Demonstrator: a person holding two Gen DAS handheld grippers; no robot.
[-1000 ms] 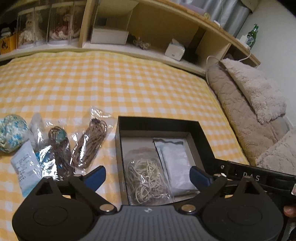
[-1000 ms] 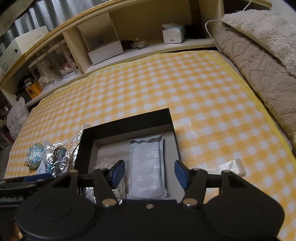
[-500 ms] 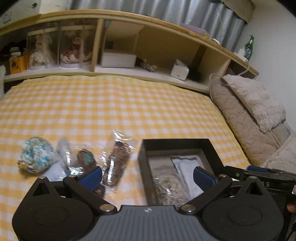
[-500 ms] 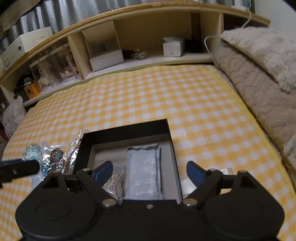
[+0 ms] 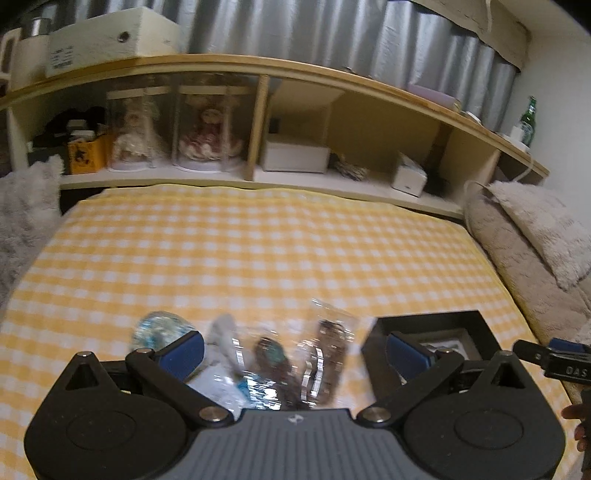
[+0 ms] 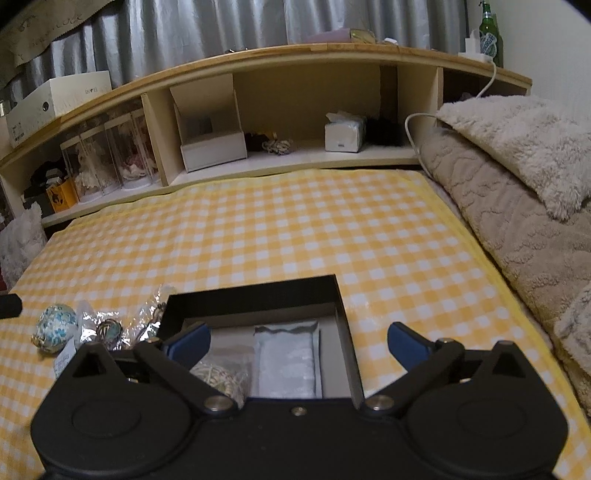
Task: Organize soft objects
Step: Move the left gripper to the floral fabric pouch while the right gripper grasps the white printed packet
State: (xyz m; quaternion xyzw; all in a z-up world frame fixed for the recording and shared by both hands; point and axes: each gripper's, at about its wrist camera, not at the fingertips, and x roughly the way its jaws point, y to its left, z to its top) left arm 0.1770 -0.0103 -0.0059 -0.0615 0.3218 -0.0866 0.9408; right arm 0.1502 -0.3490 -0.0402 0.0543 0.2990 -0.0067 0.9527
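Note:
A black open box (image 6: 258,295) lies on the yellow checked cloth and holds a white pouch (image 6: 286,358) and a clear bag of rubber bands (image 6: 218,376). Left of it lie clear bags of brown cords (image 5: 328,354), a bag with a dark teal piece (image 5: 271,360), a white packet (image 5: 225,332) and a blue floral ball (image 6: 55,326). My left gripper (image 5: 295,350) is open and empty above these bags. My right gripper (image 6: 297,341) is open and empty above the box (image 5: 439,325).
A wooden shelf unit (image 6: 280,110) with doll cases (image 5: 173,129), white boxes and a tissue box (image 6: 343,134) runs along the far edge. Beige fluffy blankets (image 6: 517,177) pile up on the right. A green bottle (image 6: 489,33) stands on the shelf top.
Both grippers have lifted and tilted up, so the items sit lower in view. The right gripper's jaws have opened wider. The left gripper has shifted left, from over the box to over the bags.

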